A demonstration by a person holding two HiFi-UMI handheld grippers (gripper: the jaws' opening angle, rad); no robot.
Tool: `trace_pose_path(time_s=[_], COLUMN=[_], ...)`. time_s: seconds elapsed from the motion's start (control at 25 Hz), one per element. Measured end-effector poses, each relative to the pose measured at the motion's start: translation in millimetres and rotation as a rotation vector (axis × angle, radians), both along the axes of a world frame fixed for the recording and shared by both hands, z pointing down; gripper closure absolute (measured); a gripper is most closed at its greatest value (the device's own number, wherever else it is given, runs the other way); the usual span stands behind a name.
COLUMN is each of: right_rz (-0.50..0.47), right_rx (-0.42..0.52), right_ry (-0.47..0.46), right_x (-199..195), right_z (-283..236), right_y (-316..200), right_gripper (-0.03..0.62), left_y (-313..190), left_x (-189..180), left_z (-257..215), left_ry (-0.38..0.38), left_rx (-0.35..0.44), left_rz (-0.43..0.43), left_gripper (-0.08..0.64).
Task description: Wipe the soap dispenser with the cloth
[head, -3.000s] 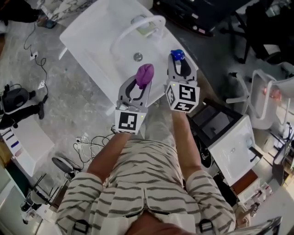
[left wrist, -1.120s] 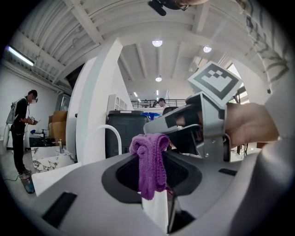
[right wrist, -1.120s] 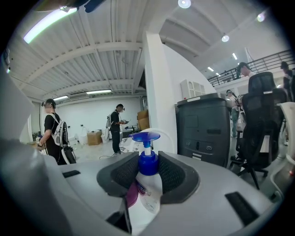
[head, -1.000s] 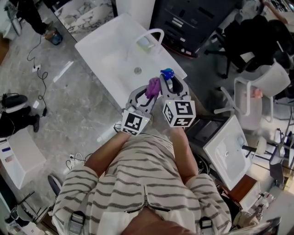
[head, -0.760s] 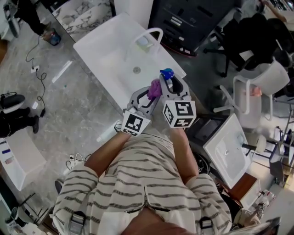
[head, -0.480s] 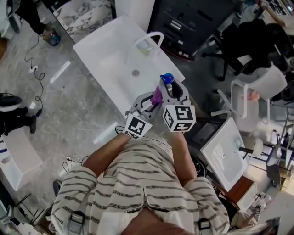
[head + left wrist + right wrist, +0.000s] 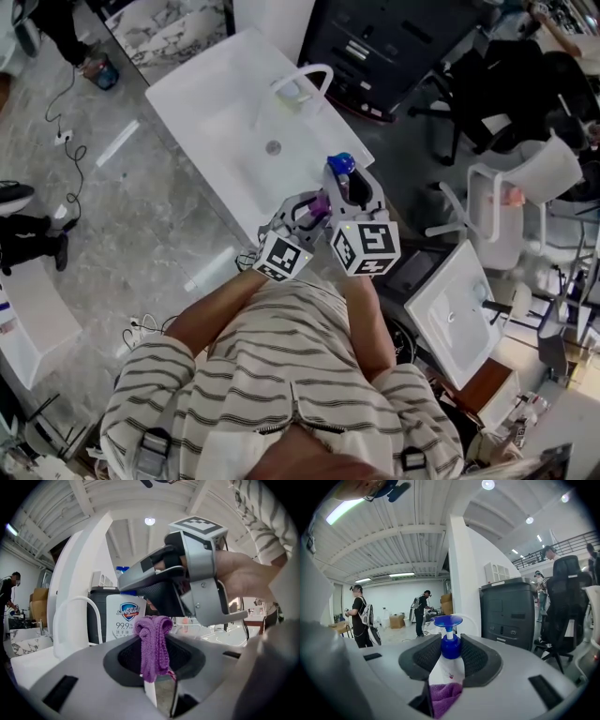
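A: What is the left gripper (image 7: 307,208) holding?
B: Its jaws are closed on a folded purple cloth (image 7: 152,644), which hangs down between them.
A: And the right gripper (image 7: 349,184)?
B: Its jaws clamp the soap dispenser (image 7: 449,666), a white bottle standing upright with its blue pump on top. The two grippers sit side by side in front of the person's chest, and the cloth lies against the bottle's lower body.
A: What is beyond them?
B: A white sink (image 7: 208,111) with a curved white faucet (image 7: 302,75), then a dark cabinet (image 7: 394,47).
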State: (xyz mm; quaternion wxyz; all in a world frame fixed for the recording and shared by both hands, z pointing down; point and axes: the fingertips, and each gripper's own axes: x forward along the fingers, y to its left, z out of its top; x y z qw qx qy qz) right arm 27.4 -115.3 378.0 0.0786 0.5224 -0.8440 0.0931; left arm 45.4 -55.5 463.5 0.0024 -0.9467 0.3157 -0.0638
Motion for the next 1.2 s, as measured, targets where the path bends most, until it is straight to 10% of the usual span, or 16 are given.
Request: trace_pose_path(time_s=[1.2], right_rz=[0.019], right_rx=[0.000], right_ry=[-0.006], right_x=[5], right_z=[-1], right_y=[4], right_gripper=[0.459], left_y=[-18], left_x=[-53], left_z=[8], left_ry=[0.002], left_rx=[-0.061], left_rz=[-0.112], left_gripper=[0.440])
